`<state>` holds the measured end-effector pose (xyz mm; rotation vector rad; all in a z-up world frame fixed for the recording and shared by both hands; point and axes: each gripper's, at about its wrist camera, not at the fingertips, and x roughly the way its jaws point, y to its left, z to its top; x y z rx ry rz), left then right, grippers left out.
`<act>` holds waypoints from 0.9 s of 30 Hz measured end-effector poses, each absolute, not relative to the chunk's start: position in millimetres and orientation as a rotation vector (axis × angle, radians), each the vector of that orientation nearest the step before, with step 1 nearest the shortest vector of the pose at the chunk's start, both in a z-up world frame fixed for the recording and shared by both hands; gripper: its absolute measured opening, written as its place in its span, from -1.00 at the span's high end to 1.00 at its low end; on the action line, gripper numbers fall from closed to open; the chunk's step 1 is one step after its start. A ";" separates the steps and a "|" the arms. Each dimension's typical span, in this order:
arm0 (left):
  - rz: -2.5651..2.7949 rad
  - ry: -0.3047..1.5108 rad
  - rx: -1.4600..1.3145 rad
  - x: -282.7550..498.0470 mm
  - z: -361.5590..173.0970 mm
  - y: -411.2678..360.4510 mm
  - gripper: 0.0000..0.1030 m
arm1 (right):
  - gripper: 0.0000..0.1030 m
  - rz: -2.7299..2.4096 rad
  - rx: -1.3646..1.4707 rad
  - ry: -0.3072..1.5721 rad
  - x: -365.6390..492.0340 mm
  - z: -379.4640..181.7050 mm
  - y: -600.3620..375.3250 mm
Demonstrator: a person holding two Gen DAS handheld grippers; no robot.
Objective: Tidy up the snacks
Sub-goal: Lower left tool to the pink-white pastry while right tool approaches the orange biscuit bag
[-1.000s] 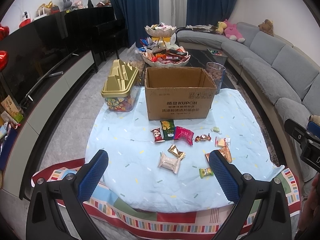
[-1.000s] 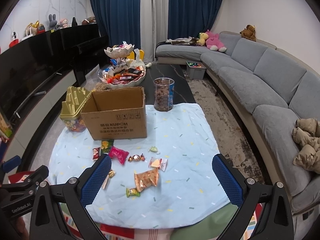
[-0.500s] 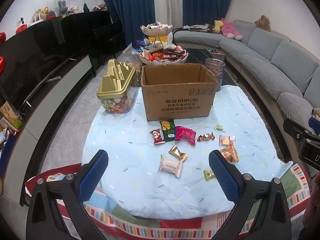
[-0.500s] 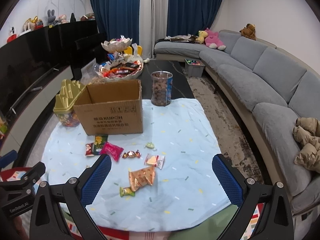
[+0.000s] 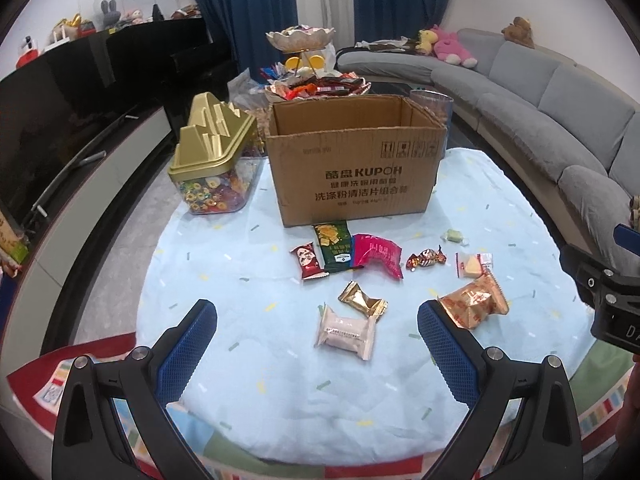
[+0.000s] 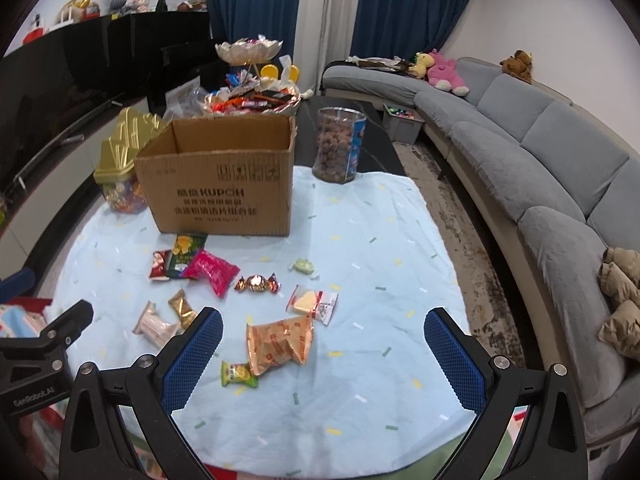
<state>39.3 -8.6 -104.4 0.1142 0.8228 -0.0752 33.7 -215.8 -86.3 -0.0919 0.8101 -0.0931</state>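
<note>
Several wrapped snacks lie loose on a light blue cloth (image 5: 224, 280) in front of an open cardboard box (image 5: 356, 168). Nearest my left gripper (image 5: 316, 344) are a pale pink packet (image 5: 346, 332) and a gold packet (image 5: 362, 302); its fingers stand wide open above the cloth with nothing between them. Further back lie a red packet (image 5: 307, 261), a green packet (image 5: 334, 245) and a magenta packet (image 5: 378, 254). My right gripper (image 6: 322, 350) is open and empty, with an orange bag (image 6: 280, 338) and a small yellow-green candy (image 6: 238, 374) just ahead of its left finger.
A gold-lidded clear candy jar (image 5: 212, 160) stands left of the box, and a clear tub of brown balls (image 6: 338, 144) behind its right corner. A tiered dish of sweets (image 5: 316, 80) sits behind. A grey sofa (image 6: 540, 168) curves along the right; a black cabinet (image 5: 80, 92) lines the left.
Both grippers have moved forward and lower toward the table, so the box and snacks look larger and nearer. Both stay open and nothing on the cloth has shifted.
</note>
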 end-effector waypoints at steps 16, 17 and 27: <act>-0.143 0.842 0.143 70.9 -175.2 -14.1 -0.97 | -0.98 -0.020 -0.198 0.812 59.3 -148.3 -195.0; -0.146 0.851 0.145 73.1 -178.4 -13.6 -0.97 | -0.98 -0.019 -0.199 0.817 61.1 -152.0 -194.7; -0.176 0.930 0.167 84.6 -211.3 -19.8 -0.90 | -0.98 -0.004 -0.190 0.874 78.0 -186.1 -195.7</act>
